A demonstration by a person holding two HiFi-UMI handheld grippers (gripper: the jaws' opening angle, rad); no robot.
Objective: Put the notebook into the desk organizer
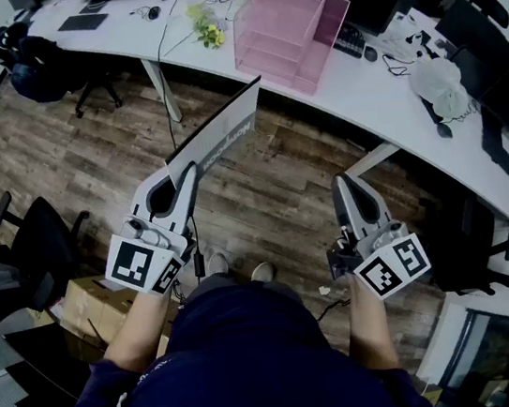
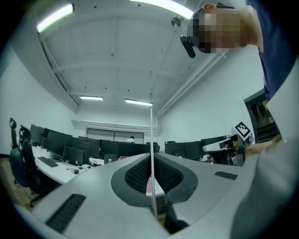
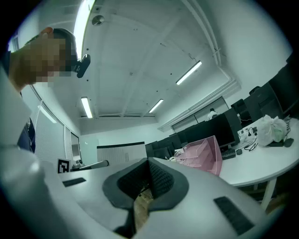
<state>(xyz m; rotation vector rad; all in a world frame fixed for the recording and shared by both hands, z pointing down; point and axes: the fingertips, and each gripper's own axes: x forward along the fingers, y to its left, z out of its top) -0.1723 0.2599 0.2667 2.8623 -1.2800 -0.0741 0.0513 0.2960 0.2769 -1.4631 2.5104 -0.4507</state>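
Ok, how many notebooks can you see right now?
1. The notebook is clamped in the left gripper, held out over the floor, short of the pink desk organizer. Others may be hidden or out of view.

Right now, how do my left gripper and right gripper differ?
The left gripper is clamped on the notebook, which stands on edge; the right gripper holds nothing, its jaws together. In the head view the left gripper slants rightward toward the pink desk organizer; the right gripper points nearly straight ahead. Both are short of the desk.
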